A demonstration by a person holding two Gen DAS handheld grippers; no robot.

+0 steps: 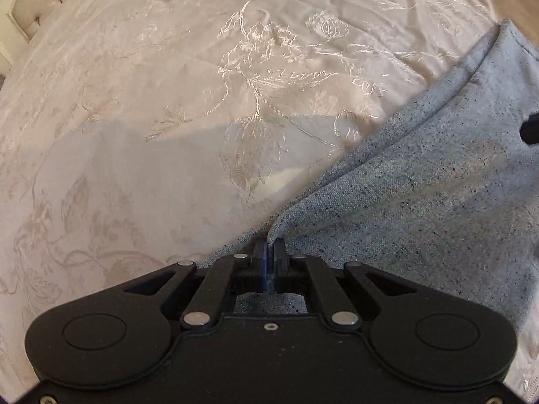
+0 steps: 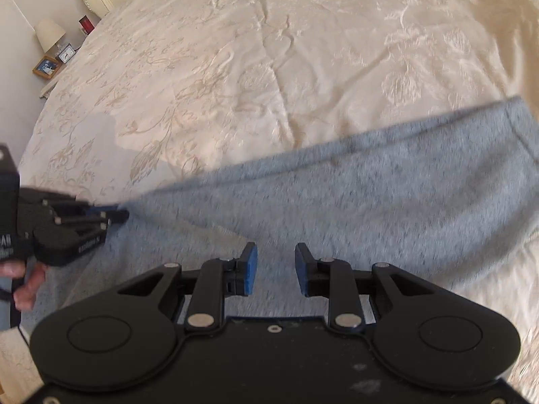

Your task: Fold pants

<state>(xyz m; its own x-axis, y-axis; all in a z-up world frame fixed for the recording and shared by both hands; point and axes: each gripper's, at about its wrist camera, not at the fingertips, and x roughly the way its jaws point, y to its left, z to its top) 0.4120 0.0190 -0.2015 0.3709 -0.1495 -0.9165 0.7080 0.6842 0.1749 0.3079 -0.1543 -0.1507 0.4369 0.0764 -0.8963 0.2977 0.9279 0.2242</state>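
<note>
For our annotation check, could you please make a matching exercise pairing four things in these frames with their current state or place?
Column 1:
1. left gripper
2. right gripper
3. pants
4. lamp

Column 2:
A. beside the bed, on a nightstand
B. open, above grey cloth
C. lying on the bedspread
D. shut on a cloth edge

Pairs: 1-D, 2-B, 3-C, 4-A

Black left claw (image 2: 116, 216), side plate: pale lettering is showing in the right wrist view, too blurred to read.
Black left claw, rear block: white letters are showing at the picture's left edge, cut off and unreadable.
Small bedside clock (image 2: 66, 54): its face is showing, marks too small to read.
</note>
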